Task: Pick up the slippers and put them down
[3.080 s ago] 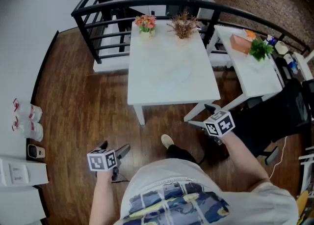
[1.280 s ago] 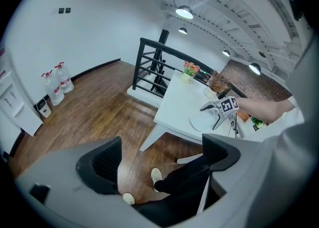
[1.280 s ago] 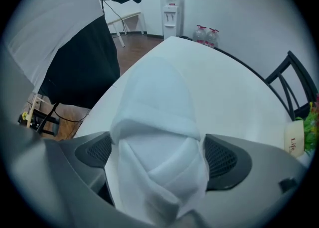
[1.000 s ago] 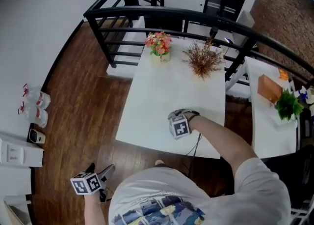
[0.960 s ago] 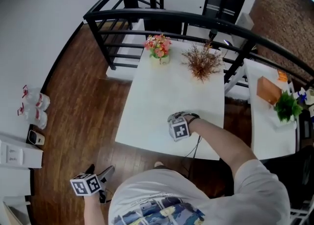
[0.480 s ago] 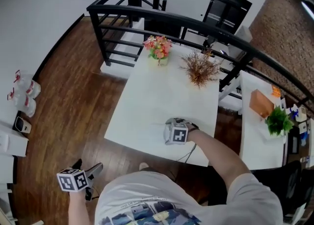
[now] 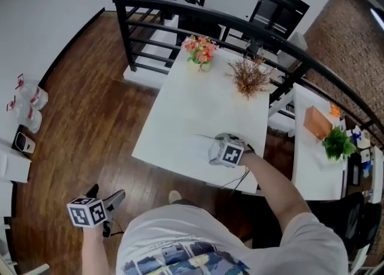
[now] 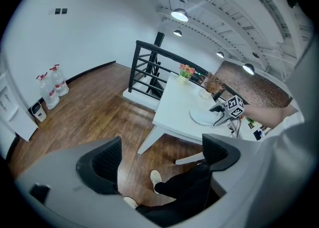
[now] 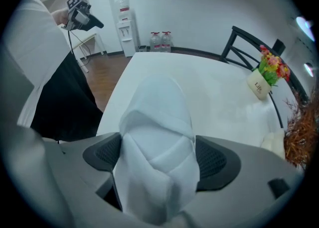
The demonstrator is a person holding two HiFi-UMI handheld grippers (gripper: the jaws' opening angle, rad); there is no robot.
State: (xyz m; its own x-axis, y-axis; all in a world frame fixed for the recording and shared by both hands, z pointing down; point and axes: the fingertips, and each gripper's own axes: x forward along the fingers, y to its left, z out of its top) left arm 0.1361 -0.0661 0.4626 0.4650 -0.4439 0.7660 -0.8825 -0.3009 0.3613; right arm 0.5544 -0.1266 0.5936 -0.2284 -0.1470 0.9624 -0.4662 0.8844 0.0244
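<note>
A white slipper (image 9: 157,137) lies toe-away on the white table (image 9: 219,92). Its rear part sits between the jaws of my right gripper (image 9: 157,157), which are closing, and both pads press into its soft sides. In the head view this right gripper (image 7: 219,145) points steeply down near the table's (image 7: 192,105) front edge. From the left gripper view the slipper (image 8: 203,117) shows as a pale flat oval beside that gripper. My left gripper (image 7: 111,208) hangs low at the left over the wooden floor, open, with nothing between its fingers (image 8: 102,162).
A flower pot (image 7: 200,48) and a dried bouquet (image 7: 249,78) stand at the table's far end. A black railing (image 7: 156,3) runs behind. A second white table (image 7: 318,142) with a green plant stands to the right. Water bottles (image 7: 27,105) line the left wall. The person's shoe (image 7: 174,196) is below.
The right gripper came from beside the table onto its front part, then rolled and closed around the slipper. The left gripper stayed low at the left.
</note>
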